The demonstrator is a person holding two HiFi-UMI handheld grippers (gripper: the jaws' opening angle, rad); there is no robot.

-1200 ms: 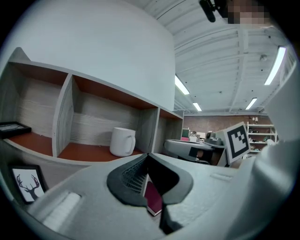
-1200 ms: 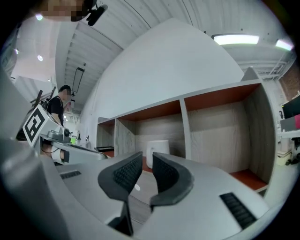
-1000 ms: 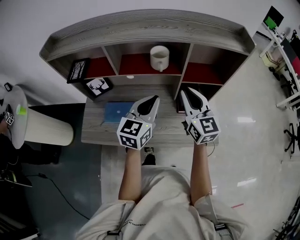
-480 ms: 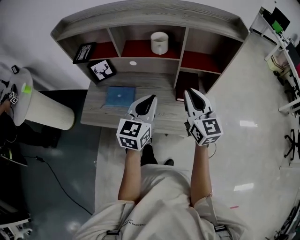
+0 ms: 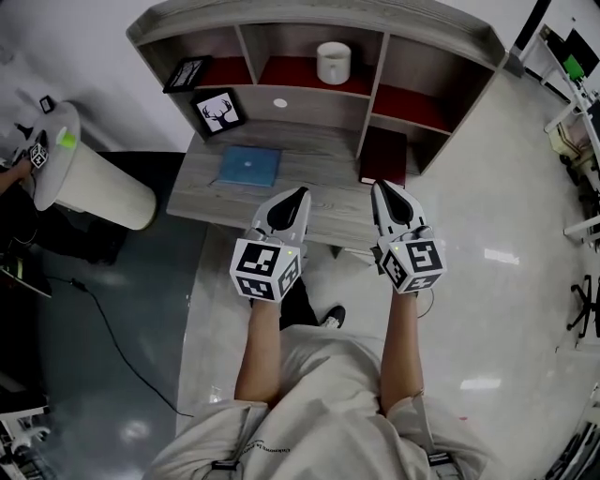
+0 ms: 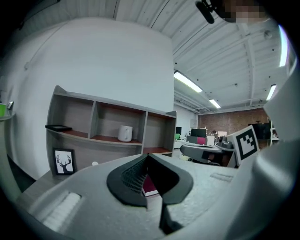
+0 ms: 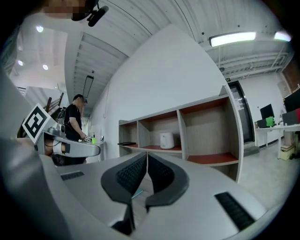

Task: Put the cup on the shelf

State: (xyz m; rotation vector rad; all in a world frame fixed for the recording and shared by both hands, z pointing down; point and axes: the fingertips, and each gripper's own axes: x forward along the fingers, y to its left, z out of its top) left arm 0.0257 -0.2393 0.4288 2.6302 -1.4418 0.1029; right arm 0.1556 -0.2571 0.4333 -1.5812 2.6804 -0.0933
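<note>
A white cup (image 5: 334,62) stands upright in the middle compartment of the grey shelf (image 5: 375,21) on its red board; it also shows as a cup (image 6: 124,133) in the left gripper view and a cup (image 7: 166,140) in the right gripper view. My left gripper (image 5: 300,194) and right gripper (image 5: 378,186) hang side by side over the desk's front edge, well short of the shelf. Both are shut with nothing between the jaws.
On the desk (image 5: 323,159) lie a blue book (image 5: 248,166) and a dark red book (image 5: 384,157). A deer picture (image 5: 217,111) leans at the shelf's left, a black frame (image 5: 187,73) in the left compartment. A round white table (image 5: 66,169) and a person's hand are at left.
The desk and shelf have shifted up and away in the head view as I backed off. Both grippers stayed shut and now hang at the desk's front edge.
</note>
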